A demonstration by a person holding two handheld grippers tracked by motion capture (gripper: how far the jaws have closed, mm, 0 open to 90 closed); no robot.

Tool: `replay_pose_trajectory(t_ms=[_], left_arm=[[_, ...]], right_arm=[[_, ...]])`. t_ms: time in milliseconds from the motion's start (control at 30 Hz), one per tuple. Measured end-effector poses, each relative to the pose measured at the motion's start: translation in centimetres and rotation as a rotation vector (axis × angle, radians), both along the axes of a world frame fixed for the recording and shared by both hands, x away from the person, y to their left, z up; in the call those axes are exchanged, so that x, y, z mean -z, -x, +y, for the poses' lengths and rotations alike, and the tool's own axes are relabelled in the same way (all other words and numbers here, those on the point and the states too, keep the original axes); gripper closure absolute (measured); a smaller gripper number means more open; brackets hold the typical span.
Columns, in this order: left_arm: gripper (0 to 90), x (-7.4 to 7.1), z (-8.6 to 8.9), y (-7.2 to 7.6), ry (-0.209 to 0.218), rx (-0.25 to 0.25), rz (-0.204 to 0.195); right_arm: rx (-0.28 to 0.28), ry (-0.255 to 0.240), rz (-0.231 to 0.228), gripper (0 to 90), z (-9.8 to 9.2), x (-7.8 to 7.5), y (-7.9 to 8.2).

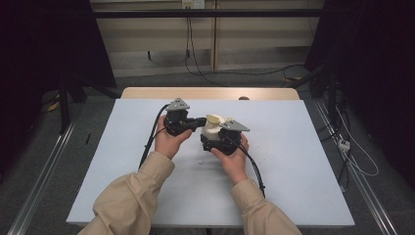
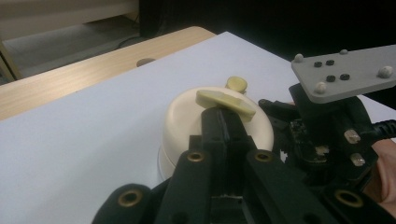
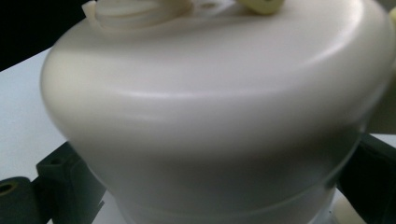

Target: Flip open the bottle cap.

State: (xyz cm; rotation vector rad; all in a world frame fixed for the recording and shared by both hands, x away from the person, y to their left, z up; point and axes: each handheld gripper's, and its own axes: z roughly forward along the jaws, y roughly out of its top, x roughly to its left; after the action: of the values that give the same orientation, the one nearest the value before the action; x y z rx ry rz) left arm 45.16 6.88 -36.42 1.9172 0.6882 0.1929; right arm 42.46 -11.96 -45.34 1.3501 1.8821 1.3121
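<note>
Both tongs meet the cream container (image 1: 213,128): right (image 1: 211,142) seemingly clasping it, left (image 1: 199,121) clenched atop.

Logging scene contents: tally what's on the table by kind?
Cream lidded container: 1
Handheld tools: 2 (left tool, right tool)
White table cover: 1
Small speck on the cover: 1, too small to identify
Total: 5

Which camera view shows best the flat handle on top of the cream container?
The left gripper view: the handle lies sharp and near there, with the left gripper shut on its end. The high view shows it small. The right gripper view catches a blurred part at the top edge, above the cream container.
</note>
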Motion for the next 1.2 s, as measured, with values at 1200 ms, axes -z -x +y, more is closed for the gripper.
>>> replay_pose_trajectory(t_ms=[1200], left_arm=[[90.0,-0.28,-0.5,-0.21,-0.002,-0.003,-0.003]], right_arm=[[0.013,0.004,-0.001,2.9,0.15,0.0,0.1]])
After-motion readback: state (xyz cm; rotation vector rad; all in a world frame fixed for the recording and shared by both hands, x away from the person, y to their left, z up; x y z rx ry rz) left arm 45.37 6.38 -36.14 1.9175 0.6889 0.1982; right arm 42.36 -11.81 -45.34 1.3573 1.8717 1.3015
